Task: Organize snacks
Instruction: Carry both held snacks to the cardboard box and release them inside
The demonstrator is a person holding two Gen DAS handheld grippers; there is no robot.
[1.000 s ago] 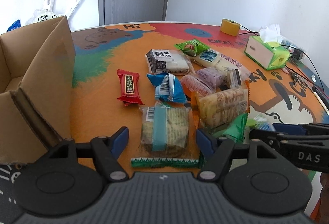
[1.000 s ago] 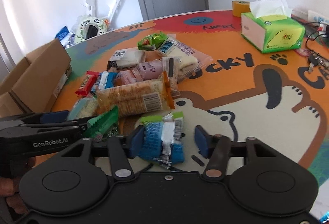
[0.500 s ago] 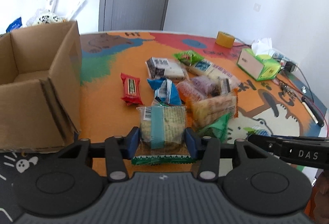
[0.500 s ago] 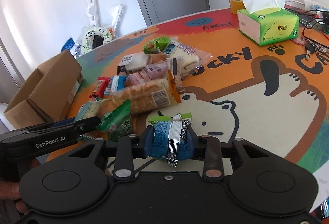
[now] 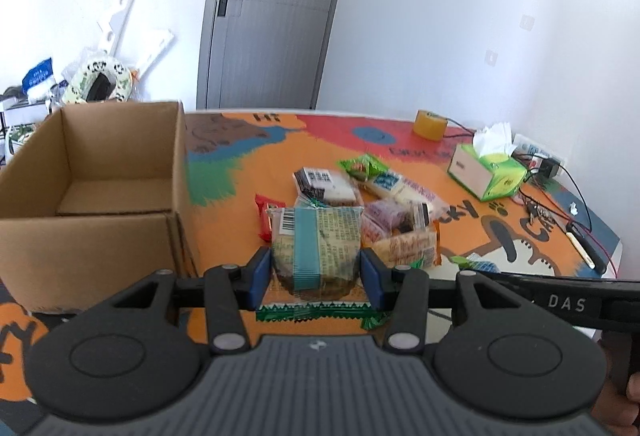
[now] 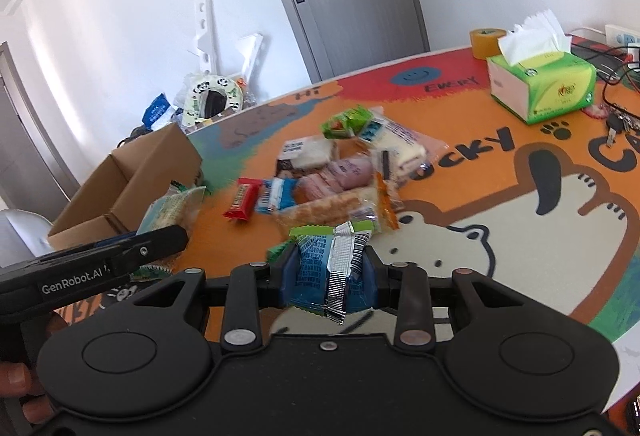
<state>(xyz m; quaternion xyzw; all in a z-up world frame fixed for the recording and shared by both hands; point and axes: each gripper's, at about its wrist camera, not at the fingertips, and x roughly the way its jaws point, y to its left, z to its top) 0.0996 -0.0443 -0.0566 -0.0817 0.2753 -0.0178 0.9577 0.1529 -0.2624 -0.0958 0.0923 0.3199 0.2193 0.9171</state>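
Observation:
My left gripper (image 5: 316, 278) is shut on a clear cake packet with a teal stripe (image 5: 316, 244), held above the table. A green-edged wrapper (image 5: 316, 314) hangs just below its fingers. My right gripper (image 6: 330, 276) is shut on a blue and silver snack packet (image 6: 328, 270), also lifted. The open cardboard box (image 5: 92, 172) stands to the left of the left gripper, and no snacks show inside it. A pile of several snack packets (image 6: 332, 172) lies on the colourful mat. In the right wrist view the left gripper (image 6: 160, 236) shows with its cake packet (image 6: 172, 210).
A green tissue box (image 6: 540, 84) and a roll of yellow tape (image 6: 486, 42) stand at the far right. Keys and cables (image 6: 616, 116) lie beyond the tissue box. A red snack bar (image 6: 242, 198) and a blue packet (image 6: 276, 194) lie between pile and box.
Both grippers closed on their packets and lifted them off the mat. The left one moved towards the box, which now shows its inside.

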